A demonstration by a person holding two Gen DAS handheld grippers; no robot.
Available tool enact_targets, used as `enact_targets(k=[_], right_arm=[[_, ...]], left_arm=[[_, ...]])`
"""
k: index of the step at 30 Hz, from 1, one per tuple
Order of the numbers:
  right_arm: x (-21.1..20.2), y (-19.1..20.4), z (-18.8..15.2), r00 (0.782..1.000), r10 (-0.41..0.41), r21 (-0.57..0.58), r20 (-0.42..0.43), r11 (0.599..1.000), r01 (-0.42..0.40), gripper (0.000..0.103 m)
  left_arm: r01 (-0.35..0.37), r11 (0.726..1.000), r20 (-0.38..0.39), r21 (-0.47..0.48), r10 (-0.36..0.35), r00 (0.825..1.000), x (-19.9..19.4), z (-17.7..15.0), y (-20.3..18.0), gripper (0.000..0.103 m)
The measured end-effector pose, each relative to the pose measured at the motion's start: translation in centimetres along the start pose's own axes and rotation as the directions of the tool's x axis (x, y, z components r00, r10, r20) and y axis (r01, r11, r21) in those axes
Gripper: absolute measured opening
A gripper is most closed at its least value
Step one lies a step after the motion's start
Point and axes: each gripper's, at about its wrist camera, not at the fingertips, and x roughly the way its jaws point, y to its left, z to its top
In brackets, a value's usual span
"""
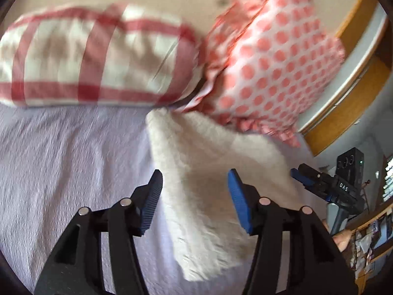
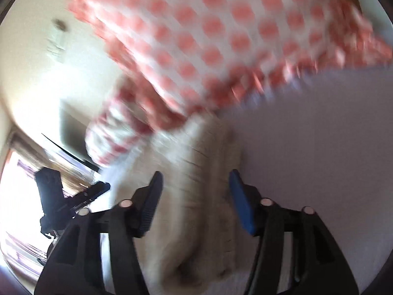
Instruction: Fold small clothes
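Note:
A cream fluffy small garment [image 1: 208,172] lies folded in a long strip on the pale lilac bedsheet [image 1: 68,159]. My left gripper [image 1: 195,184] is open above its near end, the cloth lying between and below the blue pads [image 1: 237,196]. In the right wrist view the same garment [image 2: 196,196] lies under my open right gripper [image 2: 195,186]; this view is motion-blurred. The right gripper also shows at the right edge of the left wrist view [image 1: 298,172], beside the garment. The left gripper shows at left in the right wrist view [image 2: 103,186].
A red-and-white checked pillow [image 1: 93,56] and a pink polka-dot pillow [image 1: 275,56] lean against the beige wall at the bed's head, touching the garment's far end. A wooden bed frame [image 1: 343,105] and shelves [image 1: 373,233] stand at right.

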Motion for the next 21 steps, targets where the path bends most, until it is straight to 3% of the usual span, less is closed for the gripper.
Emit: enact_targets(k=[1,3,5,8,12,13,16,18,21], right_arm=[[-0.7,0.8,0.0,0.998,0.055,-0.009,0.01,0.998,-0.054,0.091],[-0.8,2.5,-0.2,0.989,0.145,-0.017,-0.012,0.989,-0.146,0.1],[1.2,3.8,-0.7,0.98,0.183,-0.008,-0.078,0.983,-0.184,0.1],[5.1,2.0,-1.7,0.979,0.102,0.06,-0.178,0.994,-0.092,0.1],[4.1,0.9,-1.4,0.978,0.154,0.135,-0.142,0.982,-0.135,0.099],[2.4,1.1,-1.9,0.98,0.145,0.12,-0.134,0.984,-0.129,0.099],[-0.3,3.5,-3.3,0.995,-0.006,-0.024,-0.097,1.0,0.004,0.102],[-1.6,4.5,-4.9,0.993,-0.095,-0.086,-0.066,0.992,0.089,0.102],[-3.8,4.7,-7.9,0.982,-0.18,-0.153,-0.062,0.974,0.169,0.102]], left_arm=[[0.044,0.999,0.009,0.008,-0.044,0.999,-0.6,-0.1,-0.7,0.06],[0.094,0.995,0.0,0.023,-0.094,0.996,-0.2,-0.5,-2.3,0.075],[0.105,0.994,-0.066,0.033,-0.103,0.993,1.9,-1.1,-3.7,0.077],[0.043,0.999,-0.138,0.014,-0.041,0.99,5.6,-2.1,-3.9,0.077],[-0.039,0.997,-0.109,0.06,0.046,0.993,6.4,-2.2,-5.6,0.079],[-0.034,0.998,-0.103,0.062,0.04,0.994,5.8,-2.3,-5.8,0.079],[-0.037,0.994,-0.068,0.105,0.044,0.997,2.7,-3.8,-6.2,0.083],[-0.082,0.989,-0.051,0.122,0.089,0.995,0.5,-5.7,-6.1,0.095],[-0.126,0.983,-0.042,0.132,0.133,0.99,-1.8,-9.0,-5.1,0.096]])
